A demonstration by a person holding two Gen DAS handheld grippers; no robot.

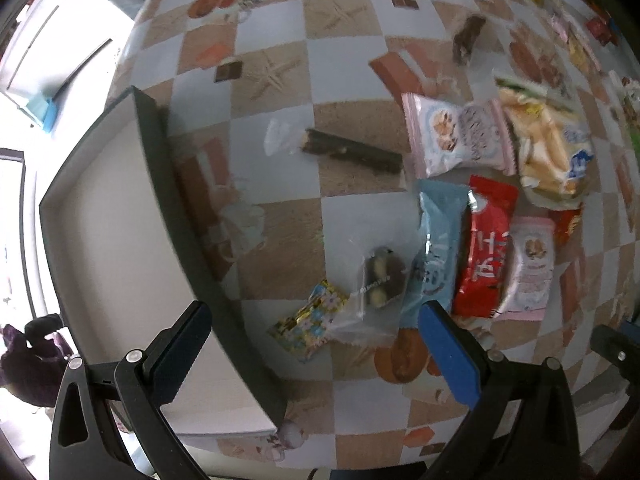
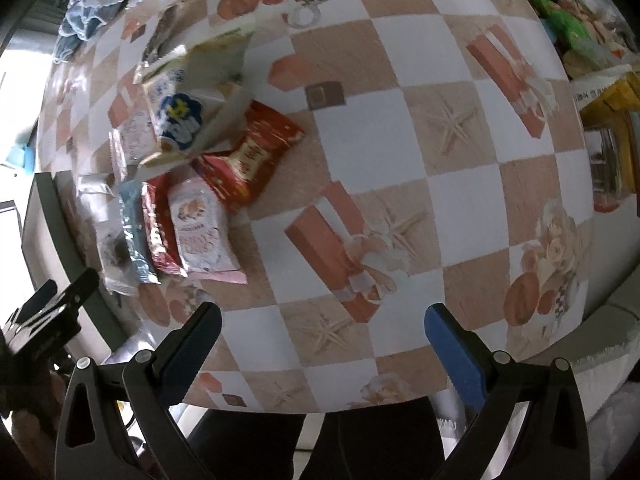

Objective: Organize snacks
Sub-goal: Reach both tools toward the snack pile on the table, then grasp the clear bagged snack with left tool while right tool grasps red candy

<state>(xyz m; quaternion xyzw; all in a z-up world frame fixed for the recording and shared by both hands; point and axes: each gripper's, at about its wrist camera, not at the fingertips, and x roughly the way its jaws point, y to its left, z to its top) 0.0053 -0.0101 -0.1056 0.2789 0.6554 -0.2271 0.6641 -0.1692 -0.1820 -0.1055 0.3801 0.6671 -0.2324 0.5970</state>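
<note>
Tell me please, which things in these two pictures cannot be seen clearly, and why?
- Tray, left wrist view: its near corner is hidden behind the left gripper.
- Light blue packet, left wrist view: lower end covered by a blue finger pad.
- Red packet, right wrist view: print blurred, unreadable.
- Far clutter, right wrist view: too small and distorted to identify.

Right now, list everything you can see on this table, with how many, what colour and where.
Tray: one, dark rim, pale inside, empty, table's left edge.
Chocolate stick: one, dark brown, clear wrapper, beside tray.
Pink packets: two, in the snack cluster.
Pale yellow packet: one, far right of cluster.
Blue packet: one, centre.
Red packet: one, beside blue.
Clear bag: one, dark sweets.
Floral candy: one, nearest.
Left tool: open, empty.
Right tool: open, empty.
</note>
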